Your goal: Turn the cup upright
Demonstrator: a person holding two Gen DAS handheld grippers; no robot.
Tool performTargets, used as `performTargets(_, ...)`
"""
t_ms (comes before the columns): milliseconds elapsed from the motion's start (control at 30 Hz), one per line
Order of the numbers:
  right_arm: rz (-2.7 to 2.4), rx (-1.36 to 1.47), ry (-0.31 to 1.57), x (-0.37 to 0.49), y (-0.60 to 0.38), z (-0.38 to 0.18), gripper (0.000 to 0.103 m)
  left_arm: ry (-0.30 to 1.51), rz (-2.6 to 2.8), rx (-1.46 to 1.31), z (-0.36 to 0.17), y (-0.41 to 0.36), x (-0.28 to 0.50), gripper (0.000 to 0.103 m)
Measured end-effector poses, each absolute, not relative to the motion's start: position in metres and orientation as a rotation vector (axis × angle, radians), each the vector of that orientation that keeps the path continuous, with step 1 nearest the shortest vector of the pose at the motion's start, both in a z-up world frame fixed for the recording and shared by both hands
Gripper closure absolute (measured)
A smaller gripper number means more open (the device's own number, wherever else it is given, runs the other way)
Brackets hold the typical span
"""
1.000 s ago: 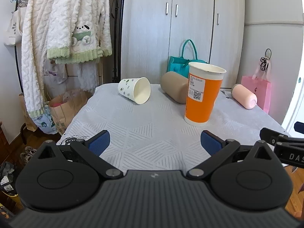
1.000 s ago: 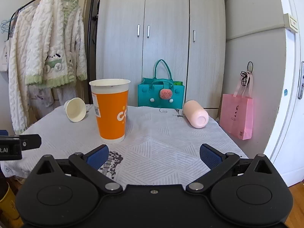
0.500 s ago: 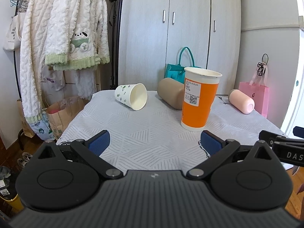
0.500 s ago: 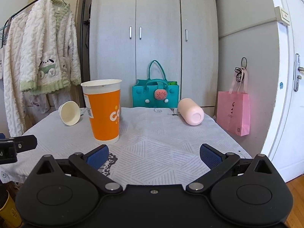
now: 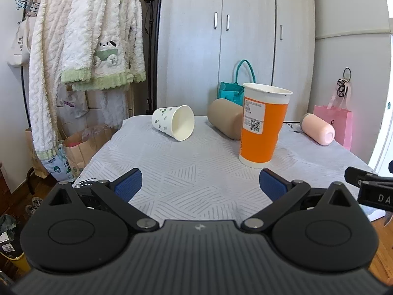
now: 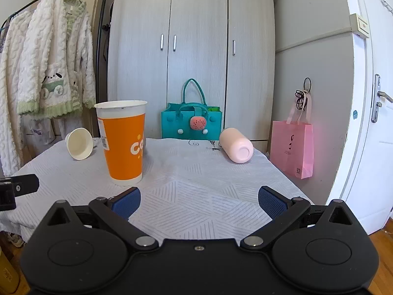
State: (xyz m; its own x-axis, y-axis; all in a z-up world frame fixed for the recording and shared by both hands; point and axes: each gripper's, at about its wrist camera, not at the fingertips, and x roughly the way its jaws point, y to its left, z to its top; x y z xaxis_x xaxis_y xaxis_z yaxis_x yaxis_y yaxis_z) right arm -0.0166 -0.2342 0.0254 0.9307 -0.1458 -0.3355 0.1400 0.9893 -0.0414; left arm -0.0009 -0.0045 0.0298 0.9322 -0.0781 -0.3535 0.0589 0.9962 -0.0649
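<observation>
Showing a bedroom corner: grey wardrobe [image 6: 196, 56] behind, fluffy knitted robes [image 5: 81, 49] hanging at the left, a pink paper bag [image 6: 293, 147] leaning by the door. Carrying everything on a worktop [image 5: 196, 172] draped in a pale, ribbed, geometric-patterned cloth.

Lying on its side near the far left of the worktop: a small white paper cup [image 5: 174, 122] with green prints, mouth facing the cameras, likely the one needing righting. Resting on their sides too, so free to roll: a smooth tan cylinder [image 5: 224, 120] just behind the orange cup, and a matte pink cylinder [image 6: 236, 148] at the far right. Standing upright already, tall and tapered: an orange paper cup [image 5: 262, 125] with a white rim and a printed label.

Hovering at the near edge, well apart from every cup: left tool [image 5: 200, 184], blue textured pads spread wide, holding nothing. Doing the same: right tool [image 6: 199, 199], jaws wide, empty. Probably lining up for a reach; thin paper walls calling for a gentle squeeze.
</observation>
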Motion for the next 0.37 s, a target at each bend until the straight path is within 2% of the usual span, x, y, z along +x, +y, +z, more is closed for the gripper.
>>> performTargets(367, -0.160, -0.034, 0.343, -0.0147, -0.2325, 0.0230, 0.000, 0.379, -0.037, -0.041, 0.0261, -0.0035, 0.0021, 0.000)
